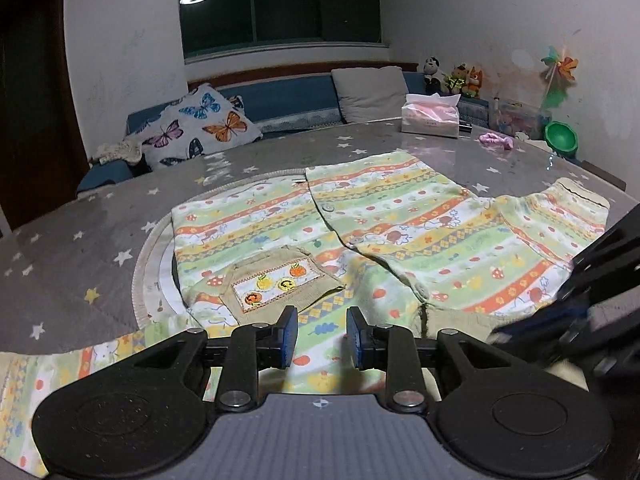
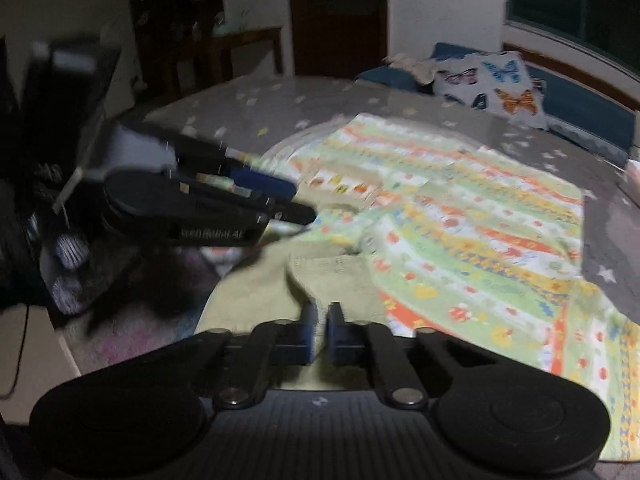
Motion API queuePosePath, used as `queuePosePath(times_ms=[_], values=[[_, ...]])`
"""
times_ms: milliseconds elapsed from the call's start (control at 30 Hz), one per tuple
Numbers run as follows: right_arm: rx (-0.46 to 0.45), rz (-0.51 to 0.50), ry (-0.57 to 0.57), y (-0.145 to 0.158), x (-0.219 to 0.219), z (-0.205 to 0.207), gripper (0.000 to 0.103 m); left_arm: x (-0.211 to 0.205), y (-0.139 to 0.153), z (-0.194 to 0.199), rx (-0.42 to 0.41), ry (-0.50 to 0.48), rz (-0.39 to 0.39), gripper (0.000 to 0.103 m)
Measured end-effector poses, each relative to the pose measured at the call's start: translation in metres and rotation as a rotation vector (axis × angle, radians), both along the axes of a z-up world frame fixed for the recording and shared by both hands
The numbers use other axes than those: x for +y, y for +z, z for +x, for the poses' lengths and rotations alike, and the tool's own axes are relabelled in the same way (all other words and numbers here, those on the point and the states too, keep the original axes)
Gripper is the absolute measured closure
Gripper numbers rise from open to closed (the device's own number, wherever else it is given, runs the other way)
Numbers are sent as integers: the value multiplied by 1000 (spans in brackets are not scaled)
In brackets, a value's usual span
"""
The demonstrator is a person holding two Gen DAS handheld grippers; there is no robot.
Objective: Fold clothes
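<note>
**Patterned cardigan spread on starred table, right tongs on hem**

Child's patterned cardigan (image 1: 360, 232) lay flat on the grey star-print table (image 1: 80, 248), buttons up, knit pocket (image 1: 276, 280) facing camera. Left gripper (image 1: 321, 338) hovered over the near hem, tongs apart, nothing between them. Right gripper (image 2: 319, 330) had its tongs drawn nearly together on a fold of the beige hem band (image 2: 332, 276). Right view blurred. Tissue box (image 1: 430, 118) sat at the table's far edge.

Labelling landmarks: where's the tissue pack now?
Left wrist view, upper right: the white-and-pink soft tissue pack sits on the starred grey tabletop's far edge, beyond the striped patterned cardigan.
</note>
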State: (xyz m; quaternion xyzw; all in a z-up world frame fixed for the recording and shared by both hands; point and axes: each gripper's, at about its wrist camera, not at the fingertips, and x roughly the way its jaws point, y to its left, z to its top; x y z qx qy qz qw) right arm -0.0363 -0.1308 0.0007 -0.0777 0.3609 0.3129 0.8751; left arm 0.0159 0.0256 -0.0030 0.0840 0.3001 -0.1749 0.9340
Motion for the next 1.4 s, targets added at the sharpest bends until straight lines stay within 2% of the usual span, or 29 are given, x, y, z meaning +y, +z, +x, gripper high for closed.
queuePosePath(times_ms=[133, 267, 667, 733, 833, 1000, 1167, 1267, 1400], values=[[16, 130, -82, 21, -30, 3, 99, -2, -3, 2, 21, -23, -18, 76], [27, 210, -122, 31, -46, 4, 99, -8, -6, -1, 22, -55, -8, 78], [11, 245, -120, 32, -44, 4, 99, -18, -10, -12, -6, -92, 46, 78], [14, 248, -126, 31, -44, 6, 99, -23, -8, -17, -16, -136, 47, 78], [20, 254, -137, 29, -46, 7, 99, -24, -7, -18, -15, -150, 21, 78], [27, 260, -144, 28, -48, 6, 99, -9, 2, -12, -7, -89, -61, 78], [31, 264, -138, 26, -47, 6, 99, -22, -4, -21, 12, -171, -4, 78], [30, 267, -137, 27, -47, 6, 99, -24, -3, -24, 21, -201, -40, 78], [31, 265, -137, 27, -47, 7, 99, -27, 9, -37, -38, -233, -23, 78]])
